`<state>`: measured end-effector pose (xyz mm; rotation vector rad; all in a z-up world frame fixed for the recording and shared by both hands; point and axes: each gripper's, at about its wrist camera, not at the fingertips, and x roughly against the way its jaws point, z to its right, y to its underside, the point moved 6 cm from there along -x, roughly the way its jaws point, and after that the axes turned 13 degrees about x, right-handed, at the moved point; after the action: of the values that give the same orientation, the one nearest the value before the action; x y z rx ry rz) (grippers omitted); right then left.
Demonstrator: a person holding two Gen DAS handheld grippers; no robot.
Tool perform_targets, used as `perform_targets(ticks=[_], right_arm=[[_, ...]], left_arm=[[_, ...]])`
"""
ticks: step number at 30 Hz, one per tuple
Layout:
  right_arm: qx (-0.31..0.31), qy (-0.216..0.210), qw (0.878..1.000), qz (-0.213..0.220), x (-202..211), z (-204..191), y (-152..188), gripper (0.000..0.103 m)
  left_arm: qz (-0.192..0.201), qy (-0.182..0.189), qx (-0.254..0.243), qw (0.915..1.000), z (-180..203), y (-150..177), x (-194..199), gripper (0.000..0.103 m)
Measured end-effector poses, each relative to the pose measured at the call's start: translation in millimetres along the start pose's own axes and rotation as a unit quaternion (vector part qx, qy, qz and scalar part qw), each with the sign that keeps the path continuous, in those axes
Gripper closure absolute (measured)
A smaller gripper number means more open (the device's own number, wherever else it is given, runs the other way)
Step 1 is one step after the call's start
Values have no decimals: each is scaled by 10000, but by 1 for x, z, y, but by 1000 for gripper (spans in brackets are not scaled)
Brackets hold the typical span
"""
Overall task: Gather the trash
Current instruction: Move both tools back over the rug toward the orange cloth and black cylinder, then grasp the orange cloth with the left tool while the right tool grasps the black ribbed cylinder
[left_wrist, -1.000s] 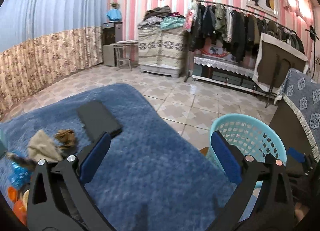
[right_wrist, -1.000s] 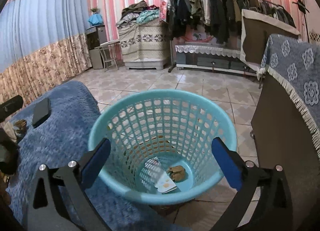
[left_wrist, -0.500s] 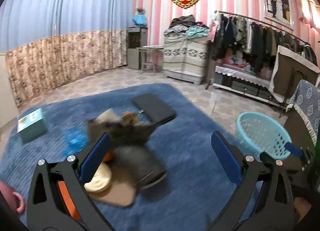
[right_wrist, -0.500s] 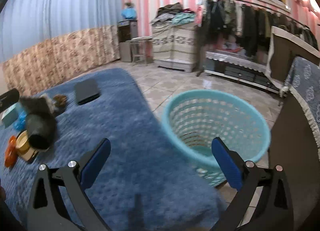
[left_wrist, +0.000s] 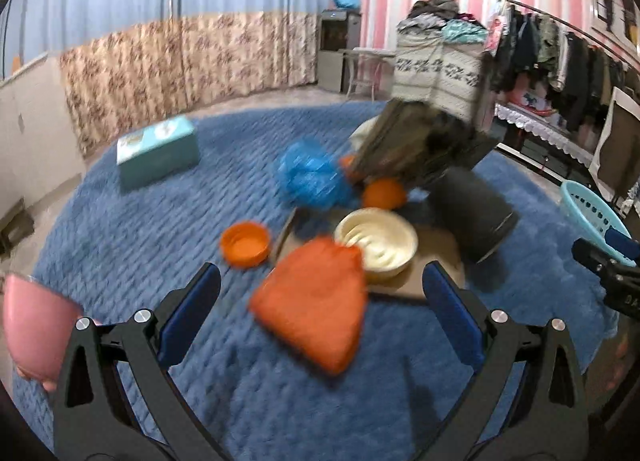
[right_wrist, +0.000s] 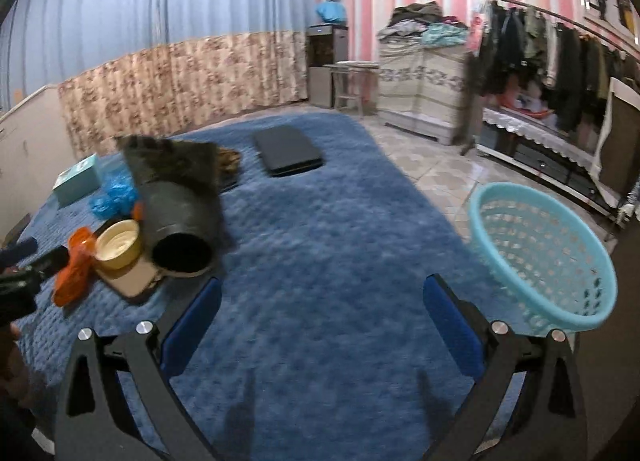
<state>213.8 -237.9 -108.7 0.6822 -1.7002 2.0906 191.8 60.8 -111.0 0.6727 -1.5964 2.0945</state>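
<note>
Orange crumpled plastic wrapper [left_wrist: 314,311] dead ahead of the left gripper [left_wrist: 320,313], lying on the blue tufted blanket [left_wrist: 160,221] between the spread blue-padded jaws and slightly beyond their tips; nothing held. Long axis roughly near-to-far, tilted a little right, so probably a straight push forward to bracket it. Motion blur in the left wrist view, so exact contact impossible to tell.

Touching or overlapping its far right corner, a cream round bowl [left_wrist: 376,241] on a tan flat board [left_wrist: 440,261]. Just left of that, an orange round lid [left_wrist: 245,244]. Farther out, a blue crinkled plastic bag [left_wrist: 312,177], a dark cylinder on its side [left_wrist: 472,217], a blurred brown striped bundle [left_wrist: 416,145], and a teal cardboard box [left_wrist: 158,151] far left. Bowl the likeliest obstacle to the right jaw on closing.

Right gripper [right_wrist: 322,325] also wide apart and empty, over bare blanket, well apart from the wrapper at its far left. Light blue perforated plastic basket [right_wrist: 544,249] on the right, beside the blanket edge, nearer this gripper. Left gripper clearly the nearer to the trash.
</note>
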Motion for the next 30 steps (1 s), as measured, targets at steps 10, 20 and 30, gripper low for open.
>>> perform_targets(ticks=[10,20,30], right_arm=[[224,-153,9996,-101,-8,-24,-4,4],[403,-279,9988,-90,-12,-41,-12,4],[632,-514,9967,32,-18,-69,-31,4]], left_arm=[[-595,59,-2,9982,-7,15,-29,16],[-536,236,-361,9976,4,24,-23,68],[-222,124,-67,9997,-22,-9,-3,83]])
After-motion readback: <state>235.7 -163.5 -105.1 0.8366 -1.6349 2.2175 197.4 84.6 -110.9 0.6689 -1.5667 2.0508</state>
